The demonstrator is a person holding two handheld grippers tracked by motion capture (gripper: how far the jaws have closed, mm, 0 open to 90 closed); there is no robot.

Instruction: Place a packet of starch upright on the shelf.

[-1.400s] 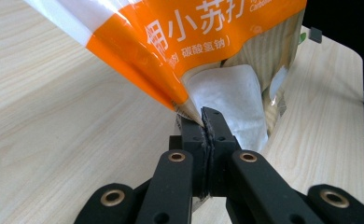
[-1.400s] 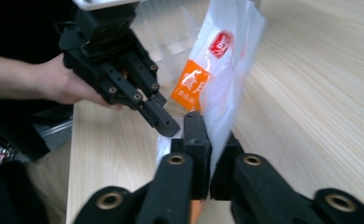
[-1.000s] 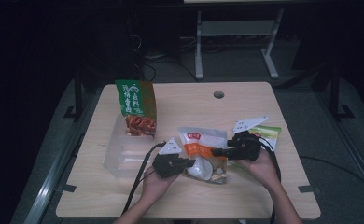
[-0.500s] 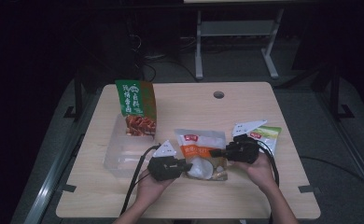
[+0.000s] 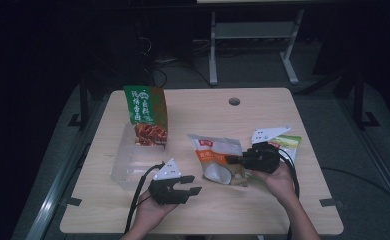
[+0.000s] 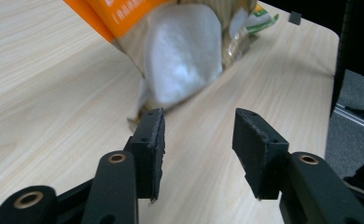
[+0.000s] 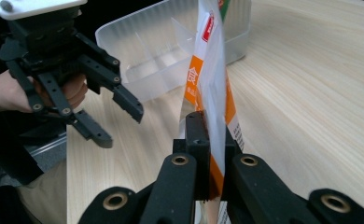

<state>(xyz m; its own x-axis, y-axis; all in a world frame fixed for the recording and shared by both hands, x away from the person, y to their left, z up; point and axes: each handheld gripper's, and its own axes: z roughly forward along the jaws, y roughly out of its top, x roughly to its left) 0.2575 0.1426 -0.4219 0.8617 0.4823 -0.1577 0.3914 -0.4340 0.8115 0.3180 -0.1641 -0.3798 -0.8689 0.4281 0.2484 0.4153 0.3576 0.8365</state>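
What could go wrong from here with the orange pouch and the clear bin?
The right gripper pinches only an edge of the orange pouch, so it could slip or swing when lifted. The left gripper has just been opening with nothing between its fingers, giving no support. The green bag standing in the clear bin crowds it.

Orange-white pouch [image 5: 217, 162], green/red snack bag [image 5: 146, 115], clear tray [image 5: 128, 165], black fingers [image 6: 153, 140], pale wood-grain table [image 5: 263, 107]

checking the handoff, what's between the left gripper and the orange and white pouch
Bare tabletop. In the left gripper view the left gripper stands open, nothing between its jaws, short of the pouch, which the right gripper clamps.
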